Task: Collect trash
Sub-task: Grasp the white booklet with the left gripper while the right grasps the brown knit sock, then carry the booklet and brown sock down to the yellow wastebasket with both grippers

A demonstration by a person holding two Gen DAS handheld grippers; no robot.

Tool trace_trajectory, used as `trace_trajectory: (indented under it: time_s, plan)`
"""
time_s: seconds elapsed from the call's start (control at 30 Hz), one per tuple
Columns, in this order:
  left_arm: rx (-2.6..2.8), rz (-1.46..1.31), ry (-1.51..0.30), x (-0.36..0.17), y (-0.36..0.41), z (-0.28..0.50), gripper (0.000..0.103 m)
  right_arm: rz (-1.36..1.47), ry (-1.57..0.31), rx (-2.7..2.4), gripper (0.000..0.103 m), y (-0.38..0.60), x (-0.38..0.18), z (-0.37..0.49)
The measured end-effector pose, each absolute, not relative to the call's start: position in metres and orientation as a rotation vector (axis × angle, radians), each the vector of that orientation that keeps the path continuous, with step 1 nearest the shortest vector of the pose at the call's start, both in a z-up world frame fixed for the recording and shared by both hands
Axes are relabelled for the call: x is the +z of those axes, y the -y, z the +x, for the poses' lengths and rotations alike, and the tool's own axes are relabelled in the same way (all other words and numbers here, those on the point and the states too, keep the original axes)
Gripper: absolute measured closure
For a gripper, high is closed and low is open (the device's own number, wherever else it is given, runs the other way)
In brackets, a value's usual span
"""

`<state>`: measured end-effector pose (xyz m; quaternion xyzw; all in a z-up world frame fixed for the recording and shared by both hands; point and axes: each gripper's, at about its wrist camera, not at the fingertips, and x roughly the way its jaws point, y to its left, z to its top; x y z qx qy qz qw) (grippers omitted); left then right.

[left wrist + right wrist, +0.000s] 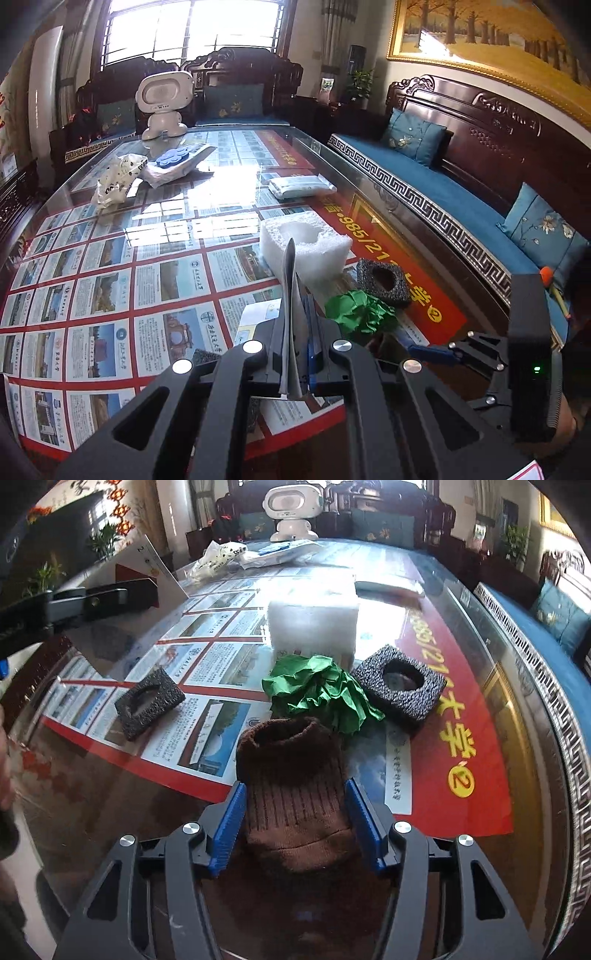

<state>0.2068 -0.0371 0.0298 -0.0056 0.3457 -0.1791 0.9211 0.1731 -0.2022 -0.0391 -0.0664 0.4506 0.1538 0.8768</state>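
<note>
Trash lies scattered over the glass desk (461, 602); picking up is the step in hand; the left tool (295, 339) is clamped tight on a thin sheet of paper or card (290, 295), held edge-up clear of the desk; the right tool (295, 819) stands about half open with a brown sock (295, 786) between its blue pads (229, 823), which seem not yet to press it; next, I judge, it must close on the sock and lift; just beyond lie crumpled green paper (317, 694), two black foam squares (399, 686) and a white foam block (314, 627)
</note>
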Motion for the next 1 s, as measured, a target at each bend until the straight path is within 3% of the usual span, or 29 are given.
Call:
trace_trajectory:
  time_s: [0.07,0.1,0.13,0.53,1.0]
  plan:
    - [-0.371,-0.012,-0.706,0.031,0.035,0.202,0.095,-0.153,-0.928,0.327,0.066,0.2,-0.038,0.172]
    - [-0.375,-0.016,-0.702,0.032,0.034,0.198,0.095,-0.154,-0.925,0.329,0.082,0.2,-0.037,0.172]
    - [-0.376,-0.018,-0.699,0.034,0.033,0.196,0.095,-0.15,-0.924,0.327,0.09,0.201,-0.037,0.173]
    - [-0.438,0.017,-0.686,0.044,0.033,0.127,0.095,-0.059,-0.822,0.382,0.093,0.22,-0.01,0.116]
    - [-0.542,0.058,-0.723,0.029,0.046,-0.012,0.095,-0.063,-0.687,0.573,0.093,0.233,0.025,-0.061]
